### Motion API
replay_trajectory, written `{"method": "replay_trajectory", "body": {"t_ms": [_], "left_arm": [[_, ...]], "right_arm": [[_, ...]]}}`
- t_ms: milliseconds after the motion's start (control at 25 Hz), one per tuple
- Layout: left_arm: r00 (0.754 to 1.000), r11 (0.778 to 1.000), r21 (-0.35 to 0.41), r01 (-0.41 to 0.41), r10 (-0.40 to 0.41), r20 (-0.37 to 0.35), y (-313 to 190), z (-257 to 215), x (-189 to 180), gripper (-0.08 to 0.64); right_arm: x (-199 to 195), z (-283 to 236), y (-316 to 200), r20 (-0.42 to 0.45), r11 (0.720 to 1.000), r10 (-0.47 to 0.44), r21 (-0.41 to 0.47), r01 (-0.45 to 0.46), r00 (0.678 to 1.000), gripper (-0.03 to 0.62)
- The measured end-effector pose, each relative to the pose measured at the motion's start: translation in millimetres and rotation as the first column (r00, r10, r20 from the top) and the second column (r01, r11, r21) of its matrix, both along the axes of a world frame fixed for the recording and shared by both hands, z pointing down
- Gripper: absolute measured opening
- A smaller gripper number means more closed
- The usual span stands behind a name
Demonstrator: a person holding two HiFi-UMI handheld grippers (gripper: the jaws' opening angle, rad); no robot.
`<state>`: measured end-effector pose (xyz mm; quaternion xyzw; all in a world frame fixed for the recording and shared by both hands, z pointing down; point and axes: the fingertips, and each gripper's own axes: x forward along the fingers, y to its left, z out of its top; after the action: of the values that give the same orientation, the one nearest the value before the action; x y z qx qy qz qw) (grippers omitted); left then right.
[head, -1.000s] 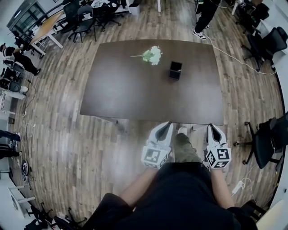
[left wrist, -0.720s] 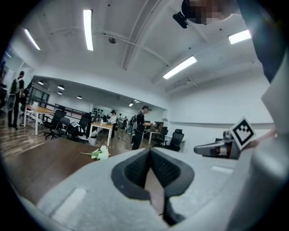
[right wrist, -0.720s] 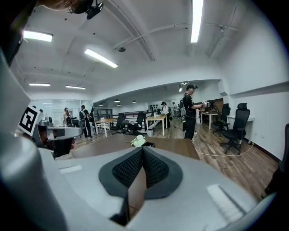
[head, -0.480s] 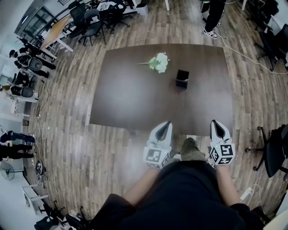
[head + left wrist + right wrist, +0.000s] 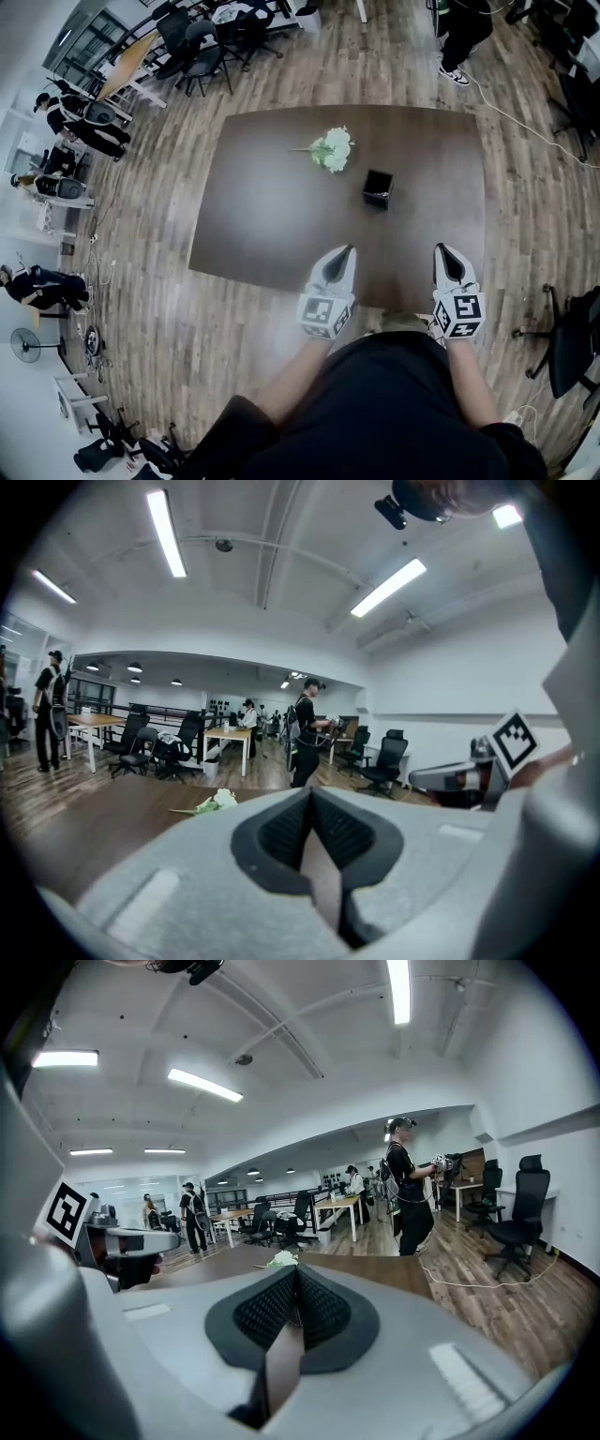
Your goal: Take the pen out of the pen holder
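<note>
Fingers (image 5: 281, 832) of the left gripper (image 5: 345, 251) lie pressed together with nothing between them, and the right gripper (image 5: 443, 249) has its fingers (image 5: 323, 1312) shut and empty in the same way. Both forearms reach forward from the person's dark-clothed body, holding the two grippers side by side and apart over the near edge of the bench (image 5: 262, 216), their tips pointing across it. Each gripper's cube carries black-and-white square markers, seen on the left cube (image 5: 324, 316) and the right cube (image 5: 459, 314). The pen holder (image 5: 378, 188), a small black box, stands on the bench well ahead of the grippers, roughly between their lines; it is too small to make out the pen inside. A pale green-and-white flower (image 5: 331, 150) lies just beyond the holder, to its left.
</note>
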<state>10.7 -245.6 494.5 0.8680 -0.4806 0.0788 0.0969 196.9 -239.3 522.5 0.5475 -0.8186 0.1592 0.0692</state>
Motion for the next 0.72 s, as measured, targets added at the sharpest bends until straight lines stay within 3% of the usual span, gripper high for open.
{"method": "replay_trajectory", "body": {"t_ms": [480, 720], "left_arm": [[0.987, 0.991, -0.123, -0.062, 0.079, 0.142, -110, 79, 64, 0.023], [0.97, 0.962, -0.223, -0.156, 0.191, 0.148, -162, 128, 83, 0.051]], "right_arm": [[17, 35, -83, 0.03, 0.994, -0.088, -0.068, 0.09, 0.996, 0.002], [3, 44, -117, 0.052, 0.989, -0.117, -0.08, 0.121, 0.992, 0.002]]}}
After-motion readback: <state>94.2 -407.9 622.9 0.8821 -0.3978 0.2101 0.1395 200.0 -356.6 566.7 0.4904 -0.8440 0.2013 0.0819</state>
